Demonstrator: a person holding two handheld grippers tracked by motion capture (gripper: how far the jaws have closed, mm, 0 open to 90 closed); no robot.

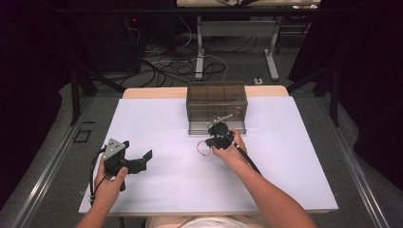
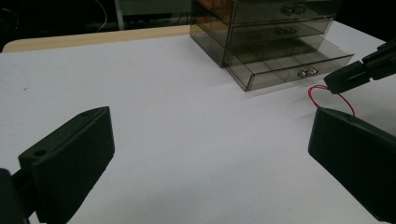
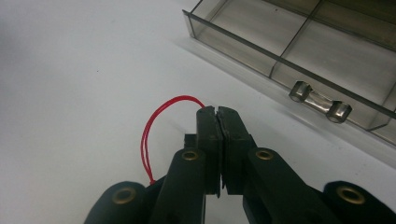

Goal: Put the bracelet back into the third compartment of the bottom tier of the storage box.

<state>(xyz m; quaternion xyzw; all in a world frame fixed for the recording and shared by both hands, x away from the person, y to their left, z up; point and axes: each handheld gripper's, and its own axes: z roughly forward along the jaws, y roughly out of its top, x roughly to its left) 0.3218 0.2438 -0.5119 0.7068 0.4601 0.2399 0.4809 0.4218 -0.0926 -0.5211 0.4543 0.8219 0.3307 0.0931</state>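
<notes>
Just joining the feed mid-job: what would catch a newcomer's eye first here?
The thin red wire loop pinched in the shut right hand-held gripper, just in front of the smoky drawer unit, whose bottom drawer is pulled out. The left hand-held gripper rests open on the white table at the near left.

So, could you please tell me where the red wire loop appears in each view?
High view: red wire loop at centre, left of the right gripper.
Left gripper view: right edge, beneath the other gripper's tip.
Right gripper view: centre-left, pinched in the shut jaws.
Shared landmark: the open bottom drawer.
</notes>
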